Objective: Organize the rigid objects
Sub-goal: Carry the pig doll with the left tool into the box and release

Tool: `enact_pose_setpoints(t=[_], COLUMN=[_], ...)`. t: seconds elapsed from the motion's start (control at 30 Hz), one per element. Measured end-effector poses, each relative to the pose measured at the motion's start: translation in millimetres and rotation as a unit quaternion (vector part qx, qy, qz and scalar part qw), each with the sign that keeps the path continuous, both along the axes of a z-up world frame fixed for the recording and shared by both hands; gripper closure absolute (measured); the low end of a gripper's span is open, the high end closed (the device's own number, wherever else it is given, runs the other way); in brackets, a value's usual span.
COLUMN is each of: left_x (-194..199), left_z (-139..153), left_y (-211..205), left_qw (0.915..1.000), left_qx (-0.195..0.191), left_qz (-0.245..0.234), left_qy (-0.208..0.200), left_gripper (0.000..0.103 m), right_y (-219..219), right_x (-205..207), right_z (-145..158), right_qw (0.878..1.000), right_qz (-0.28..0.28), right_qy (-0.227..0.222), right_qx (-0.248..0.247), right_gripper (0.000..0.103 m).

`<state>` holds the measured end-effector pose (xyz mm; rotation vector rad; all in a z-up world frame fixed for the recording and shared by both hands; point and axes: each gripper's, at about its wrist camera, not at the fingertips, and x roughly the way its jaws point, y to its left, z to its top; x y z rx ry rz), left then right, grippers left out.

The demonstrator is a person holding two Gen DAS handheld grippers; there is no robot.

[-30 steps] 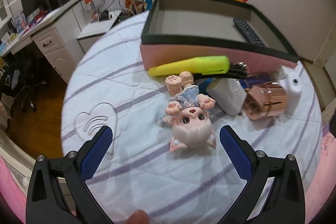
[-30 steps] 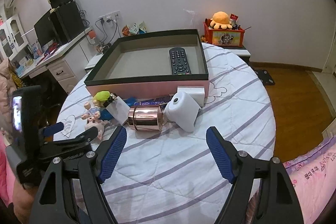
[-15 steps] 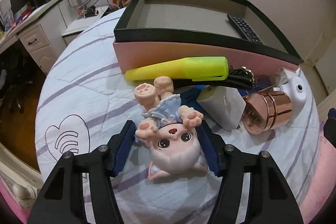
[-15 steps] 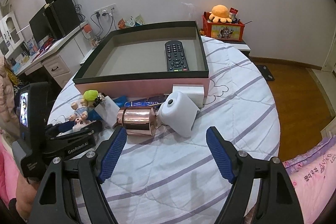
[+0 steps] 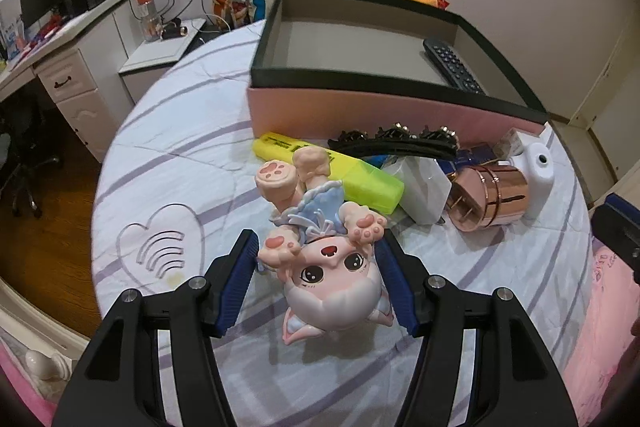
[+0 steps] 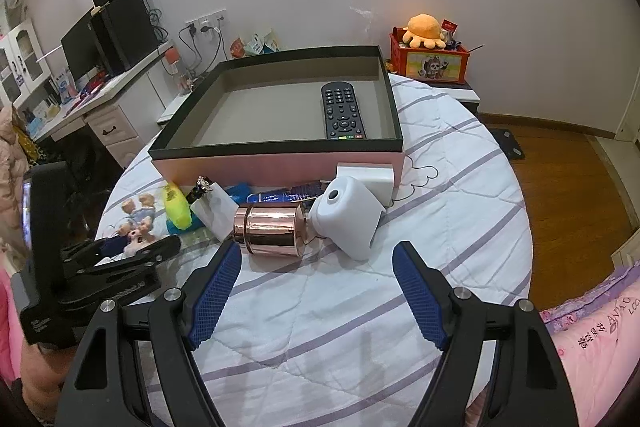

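Note:
My left gripper (image 5: 318,285) is shut on a pink cat doll (image 5: 324,259) in a blue dress, gripping its head just above the quilt; the doll also shows in the right wrist view (image 6: 138,223). My right gripper (image 6: 316,297) is open and empty over the quilt, short of a rose-gold cylinder (image 6: 268,229) and a white device (image 6: 348,215). The pink box with a dark rim (image 6: 276,147) holds a black remote (image 6: 342,109). A yellow highlighter (image 5: 328,175), a black hair clip (image 5: 394,143) and a white block (image 5: 420,187) lie in front of the box.
The round bed (image 6: 360,315) has a white striped quilt. A desk with a monitor (image 6: 104,43) stands at the left. A red toy box with an orange plush (image 6: 428,55) stands behind. Wooden floor (image 6: 568,179) is at the right.
My left gripper moved forward to the doll, closed its fingers on the head and lifted it slightly. My right gripper moved a little closer to the cylinder and stayed open.

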<state>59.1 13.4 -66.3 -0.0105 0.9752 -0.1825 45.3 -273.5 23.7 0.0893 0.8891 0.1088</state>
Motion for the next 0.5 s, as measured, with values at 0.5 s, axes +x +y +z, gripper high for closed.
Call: enact_pose_setpoints(t=[0.5], left_x=[45.1], left_z=[74.8], left_y=[-24.5], left_qw=[0.9971], left_qx=[-0.011], left_qz=[-0.024], left_qy=[-0.072], left_gripper=[0.042], right_y=[-8.2], right_x=[6.1], right_z=[8.9], right_qw=[1.000], right_qz=[-0.008], right_qy=[-0.016], right_qx=[0.014], right_gripper=[0.023])
